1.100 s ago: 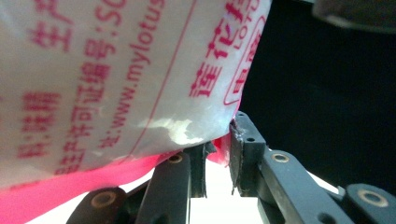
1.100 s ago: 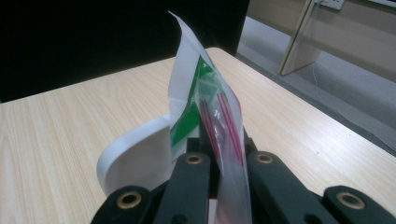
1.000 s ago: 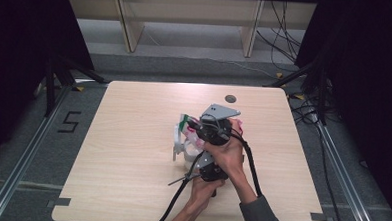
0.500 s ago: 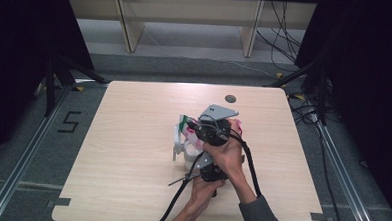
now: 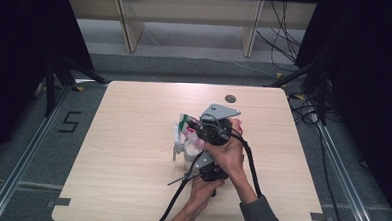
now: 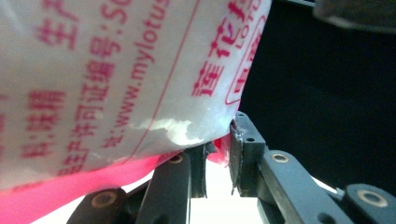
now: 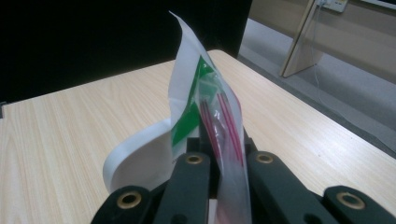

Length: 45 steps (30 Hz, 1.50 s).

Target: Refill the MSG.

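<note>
A white plastic bag (image 5: 181,140) with pink-red print and a green strip hangs just above the middle of the wooden table (image 5: 125,187). My right gripper (image 5: 191,125), the farther one with the grey plate on top, is shut on the bag's top edge (image 7: 196,102), where green and red strips run. My left gripper (image 5: 198,153) sits closer to the person, just below the right one. In the left gripper view its jaws (image 6: 217,154) pinch the pink lower corner of the printed bag (image 6: 116,70). Both hands are close together.
A dark round cable hole (image 5: 230,98) lies in the tabletop behind the grippers. Black cables (image 5: 249,163) trail from both grippers toward the near edge. Wooden shelf legs (image 5: 130,27) stand beyond the table, and metal rails (image 5: 26,158) run along the floor at both sides.
</note>
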Motion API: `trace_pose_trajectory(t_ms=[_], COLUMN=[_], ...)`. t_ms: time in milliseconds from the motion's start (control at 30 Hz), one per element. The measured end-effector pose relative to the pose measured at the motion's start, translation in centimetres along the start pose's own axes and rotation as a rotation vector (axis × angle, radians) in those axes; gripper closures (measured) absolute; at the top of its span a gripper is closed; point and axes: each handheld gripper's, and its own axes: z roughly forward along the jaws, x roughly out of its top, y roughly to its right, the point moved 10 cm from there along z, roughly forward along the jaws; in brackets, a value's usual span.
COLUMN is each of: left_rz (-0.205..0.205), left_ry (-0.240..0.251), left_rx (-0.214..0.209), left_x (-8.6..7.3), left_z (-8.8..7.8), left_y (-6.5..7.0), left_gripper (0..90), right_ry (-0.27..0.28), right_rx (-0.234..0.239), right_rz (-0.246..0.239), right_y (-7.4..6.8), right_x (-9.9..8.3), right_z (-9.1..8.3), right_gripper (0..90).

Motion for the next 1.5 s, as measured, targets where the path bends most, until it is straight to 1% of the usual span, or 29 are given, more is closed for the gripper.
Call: trace_pose_trajectory(t_ms=[33,67,200,233,300,367,433,467,500,533,567,600,633,733,833,867,900,933,967,1000,1033,1067,1133,1200,1267,1333,1400,1433,1500], left_rz=[0.002,0.002,0.002,0.002,-0.004,-0.010,-0.008,-0.008,-0.010,-0.011,-0.012,-0.011,-0.012,-0.004,-0.005,-0.007,-0.007,0.003,-0.002,-0.014,-0.015,-0.010,-0.006,-0.001,-0.002,0.000,0.002,-0.001,-0.006], left_ry=[0.000,-0.001,0.006,0.002,-0.003,-0.002,-0.001,-0.003,-0.001,-0.003,-0.002,-0.003,-0.001,-0.008,0.005,0.007,0.008,0.005,-0.001,-0.002,-0.001,0.006,0.001,-0.002,0.024,0.006,0.009,-0.002,0.002], left_rx=[0.001,0.002,-0.001,0.001,0.000,-0.006,-0.006,-0.005,-0.012,-0.004,-0.009,-0.009,-0.009,0.002,-0.012,-0.020,-0.020,-0.015,-0.004,-0.009,-0.007,-0.017,-0.012,-0.003,-0.026,-0.009,-0.041,-0.036,-0.038], left_x=[-0.02,-0.04,0.11,0.08,-0.07,-0.18,-0.10,-0.08,-0.10,-0.18,-0.21,-0.22,-0.19,-0.14,0.18,0.24,0.23,0.12,-0.09,-0.25,-0.32,-0.24,-0.19,-0.10,0.21,0.14,0.01,-0.16,-0.18], left_z=[-0.01,0.00,-0.05,-0.07,0.02,0.11,0.08,0.08,0.14,0.14,0.16,0.16,0.17,0.04,-0.08,-0.12,-0.11,0.00,0.11,0.22,0.25,0.23,0.16,0.10,0.08,-0.02,0.27,0.25,0.33], left_y=[0.01,0.00,0.02,0.02,0.01,0.03,0.02,0.02,0.08,0.00,0.00,0.00,0.02,0.01,0.31,0.47,0.48,0.30,0.05,-0.04,-0.03,0.09,0.13,0.07,0.34,0.28,0.42,0.36,0.38], left_gripper=[77.8,77.8,77.8,77.8,77.8,77.8,77.8,77.8,77.8,77.8,77.8,77.8,77.7,77.8,77.7,77.7,77.7,77.8,77.8,77.9,77.9,77.8,77.8,77.9,77.8,77.8,77.8,77.8,77.8], right_ry=[-0.002,0.004,0.001,0.008,-0.006,-0.019,0.006,-0.007,-0.013,-0.018,-0.005,-0.007,-0.019,-0.011,0.012,-0.008,-0.007,-0.011,-0.010,-0.010,-0.017,-0.008,-0.013,-0.001,0.002,-0.011,-0.013,-0.007,-0.012], right_rx=[-0.004,-0.013,0.002,-0.004,-0.007,-0.002,-0.018,-0.010,-0.007,-0.007,-0.020,-0.023,-0.005,-0.011,-0.019,-0.014,-0.019,-0.011,-0.016,-0.012,-0.010,-0.016,-0.016,-0.015,-0.016,-0.006,-0.013,-0.023,-0.023], right_rz=[0.005,-0.008,-0.001,0.001,-0.015,-0.001,-0.009,0.000,-0.001,-0.004,-0.018,-0.013,0.002,-0.001,-0.012,-0.015,-0.027,-0.013,-0.025,-0.020,-0.012,-0.021,0.003,-0.011,-0.015,-0.014,-0.016,-0.027,-0.022], right_y=[0.00,0.18,-0.02,-0.01,0.17,0.19,0.42,0.27,0.22,0.22,0.46,0.53,0.36,0.27,0.31,0.23,0.28,0.13,0.31,0.31,0.37,0.60,0.55,0.45,0.28,0.08,0.09,0.28,0.43], right_x=[-0.05,-0.01,0.03,0.11,-0.05,-0.35,-0.12,-0.22,-0.26,-0.33,-0.27,-0.33,-0.46,-0.26,0.05,-0.09,-0.06,-0.11,-0.09,-0.18,-0.38,-0.43,-0.50,-0.23,-0.03,-0.09,-0.16,-0.17,-0.40], right_z=[0.03,0.08,-0.03,0.00,0.04,0.17,0.22,0.11,0.11,0.17,0.29,0.31,0.27,0.10,0.09,-0.03,-0.03,-0.01,-0.06,0.03,0.15,0.36,0.35,0.15,-0.02,-0.03,0.11,0.20,0.36], right_gripper=[89.5,89.5,89.5,89.5,89.6,89.6,89.5,89.6,89.5,89.6,89.6,89.6,89.5,89.5,89.6,89.6,89.6,89.6,89.5,89.5,89.5,89.6,89.5,89.6,89.6,89.5,89.6,89.6,89.6])
